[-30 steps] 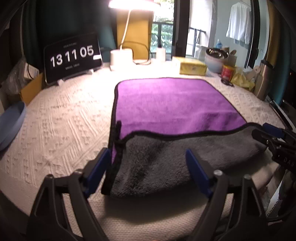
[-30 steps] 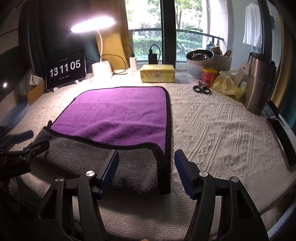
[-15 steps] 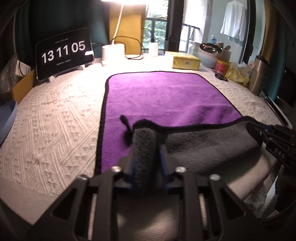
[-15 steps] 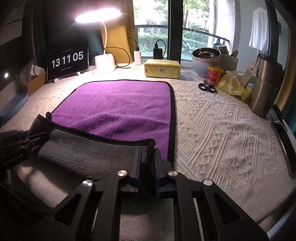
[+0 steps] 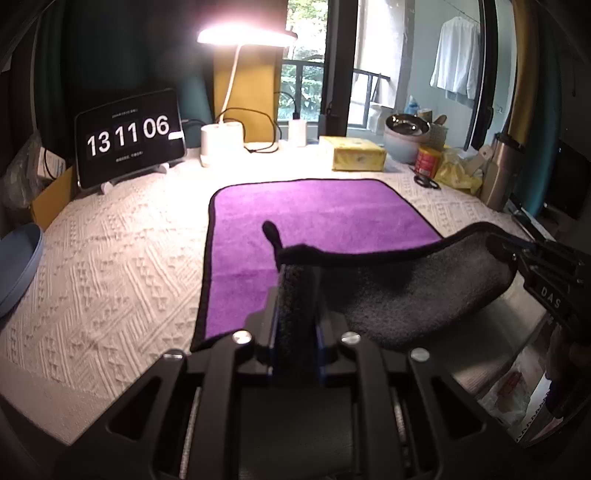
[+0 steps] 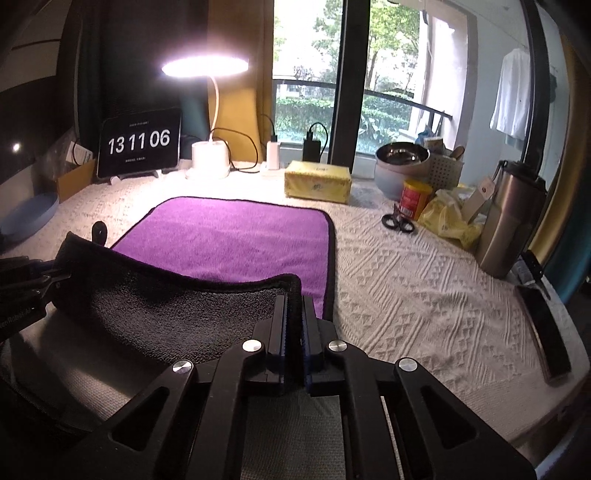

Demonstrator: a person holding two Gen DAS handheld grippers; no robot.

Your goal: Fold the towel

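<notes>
since both grippers clamped, towel [image 5: 332,218] edge apparently lifted.

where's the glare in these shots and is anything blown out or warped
Left wrist view: the lamp head is blown out, washing the tabletop behind the towel. Right wrist view: the same lamp flares; fisheye bends the window frame.

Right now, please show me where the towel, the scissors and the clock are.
towel [image 5: 325,214]: left wrist view, flat purple part.
scissors [image 6: 397,222]: right wrist view, black handles.
clock [image 6: 139,142]: right wrist view, middle of the screen.
</notes>
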